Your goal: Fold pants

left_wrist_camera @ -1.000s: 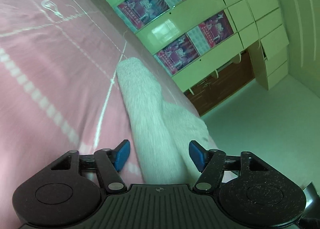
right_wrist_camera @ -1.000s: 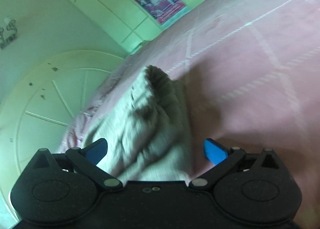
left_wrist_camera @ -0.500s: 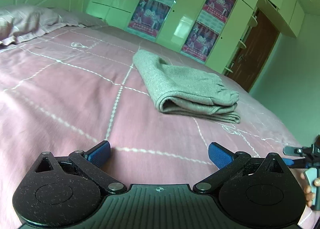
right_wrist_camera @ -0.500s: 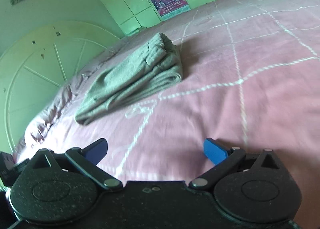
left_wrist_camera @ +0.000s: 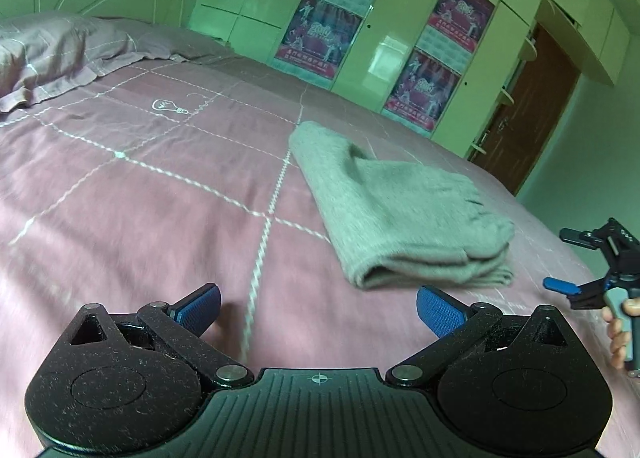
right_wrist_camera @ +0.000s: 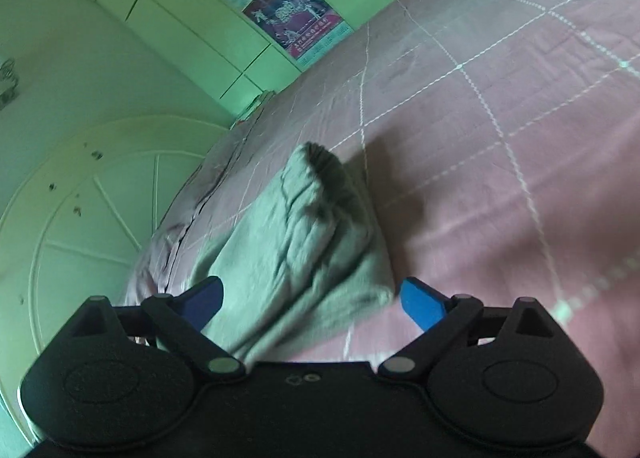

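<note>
The grey pants (left_wrist_camera: pixel 400 210) lie folded into a thick bundle on the pink bedspread (left_wrist_camera: pixel 140 198). My left gripper (left_wrist_camera: pixel 318 308) is open and empty, held back from the bundle's near left. My right gripper (right_wrist_camera: pixel 312 300) is open and empty, close over the near end of the pants (right_wrist_camera: pixel 300 242). The right gripper also shows at the right edge of the left wrist view (left_wrist_camera: pixel 576 262), beside the bundle and apart from it.
A pillow (left_wrist_camera: pixel 48 54) lies at the head of the bed. A round headboard (right_wrist_camera: pixel 80 226) stands behind it. Green wardrobes with posters (left_wrist_camera: pixel 332 22) line the far side. A brown door (left_wrist_camera: pixel 528 110) is at the right.
Both grippers let go of the pants and pulled back a second ago. Since half a second ago the right gripper has moved back in close to the bundle; the left stays back.
</note>
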### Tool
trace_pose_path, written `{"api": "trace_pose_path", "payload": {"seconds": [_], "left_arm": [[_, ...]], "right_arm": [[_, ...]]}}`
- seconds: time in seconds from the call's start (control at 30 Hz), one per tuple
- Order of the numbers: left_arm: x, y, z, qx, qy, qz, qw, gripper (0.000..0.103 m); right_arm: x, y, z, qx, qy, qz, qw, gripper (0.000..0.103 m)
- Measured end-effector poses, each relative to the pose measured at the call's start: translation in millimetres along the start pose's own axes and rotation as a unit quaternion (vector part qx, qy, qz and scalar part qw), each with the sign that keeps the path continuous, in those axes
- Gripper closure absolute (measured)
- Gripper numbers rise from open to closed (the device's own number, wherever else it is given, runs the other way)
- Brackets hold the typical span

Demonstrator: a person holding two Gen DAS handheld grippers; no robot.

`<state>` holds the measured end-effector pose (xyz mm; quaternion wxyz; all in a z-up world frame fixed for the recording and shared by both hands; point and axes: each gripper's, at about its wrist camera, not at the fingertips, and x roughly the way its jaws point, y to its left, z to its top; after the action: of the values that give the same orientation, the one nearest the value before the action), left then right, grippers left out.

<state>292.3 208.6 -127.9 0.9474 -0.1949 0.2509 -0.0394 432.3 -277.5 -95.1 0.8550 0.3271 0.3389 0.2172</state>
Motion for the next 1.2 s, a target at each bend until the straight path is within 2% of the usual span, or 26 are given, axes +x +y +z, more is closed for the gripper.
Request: {"api": "trace_pose_path", "payload": {"seconds": [0.03, 0.1, 0.17, 0.2, 0.23, 0.27, 0.37, 0.47, 0.57, 0.63, 0.67, 0.73, 0.8, 0.83, 0.9, 0.93, 0.97, 1.0, 1.07, 1.1, 1.17, 1.2], "left_arm": [[8, 3, 4, -0.002, 0.002, 0.004, 1.0000, 0.000], [19, 10, 7, -0.025, 0.007, 0.002, 0.9997, 0.000], [22, 15, 2, -0.037, 0.002, -0.005, 0.9993, 0.000], [21, 16, 0, -0.041, -0.003, -0.010, 0.9991, 0.000], [20, 18, -1, -0.046, -0.005, -0.013, 0.9988, 0.000], [19, 19, -2, -0.053, -0.008, -0.017, 0.9984, 0.000], [18, 22, -4, -0.064, -0.012, -0.026, 0.9976, 0.000], [19, 22, -5, -0.065, -0.013, -0.027, 0.9974, 0.000], [19, 23, -6, -0.069, -0.016, -0.031, 0.9970, 0.000], [20, 24, -6, -0.071, -0.015, -0.032, 0.9969, 0.000], [20, 24, -5, -0.070, -0.015, -0.032, 0.9969, 0.000], [20, 24, -6, -0.069, -0.016, -0.033, 0.9969, 0.000], [20, 26, -6, -0.073, -0.019, -0.036, 0.9965, 0.000], [21, 26, -7, -0.073, -0.019, -0.036, 0.9965, 0.000], [22, 25, -7, -0.071, -0.017, -0.034, 0.9967, 0.000], [23, 25, -6, -0.072, -0.017, -0.035, 0.9967, 0.000], [22, 25, -6, -0.073, -0.017, -0.036, 0.9965, 0.000], [22, 27, -7, -0.075, -0.018, -0.038, 0.9963, 0.000], [20, 27, -8, -0.077, -0.020, -0.039, 0.9961, 0.000], [20, 27, -8, -0.076, -0.020, -0.039, 0.9961, 0.000], [20, 26, -8, -0.074, -0.020, -0.036, 0.9964, 0.000], [20, 25, -8, -0.072, -0.020, -0.034, 0.9966, 0.000]], "right_arm": [[13, -2, 6, -0.001, 0.002, -0.003, 1.000, 0.013], [37, -4, 14, -0.008, 0.006, -0.018, 1.000, 0.025], [56, -7, 17, -0.009, 0.019, -0.032, 0.999, 0.029], [63, -9, 17, -0.010, 0.027, -0.030, 0.999, 0.049], [68, -7, 15, -0.022, 0.028, -0.029, 0.999, 0.054], [69, -4, 13, -0.038, 0.023, -0.036, 0.998, 0.059], [65, -6, 11, -0.030, 0.020, -0.030, 0.999, 0.072], [44, -18, 3, 0.024, -0.006, -0.020, 1.000, 0.080], [41, -40, -15, 0.094, -0.010, 0.000, 0.995, 0.080], [41, -40, -16, 0.106, -0.013, 0.007, 0.994, 0.077], [39, -32, -13, 0.085, -0.020, -0.005, 0.996, 0.078], [26, -3, -8, 0.005, -0.059, -0.021, 0.998, 0.080], [21, 19, -4, -0.045, -0.091, -0.017, 0.995, 0.079], [25, 28, -2, -0.061, -0.089, 0.002, 0.994, 0.078], [44, 40, -2, -0.085, -0.052, 0.035, 0.994, 0.080], [55, 41, -4, -0.096, -0.032, 0.031, 0.994, 0.081], [67, 37, -7, -0.103, -0.009, -0.014, 0.995, 0.086], [76, 24, -9, -0.088, 0.009, -0.052, 0.995, 0.103], [73, -14, -8, 0.009, -0.001, -0.013, 1.000, 0.103], [71, -18, -7, 0.032, 0.003, 0.000, 0.999, 0.103], [62, -6, -6, 0.014, 0.008, 0.000, 1.000, 0.103], [55, 2, -6, -0.003, 0.010, -0.005, 1.000, 0.088]]}}
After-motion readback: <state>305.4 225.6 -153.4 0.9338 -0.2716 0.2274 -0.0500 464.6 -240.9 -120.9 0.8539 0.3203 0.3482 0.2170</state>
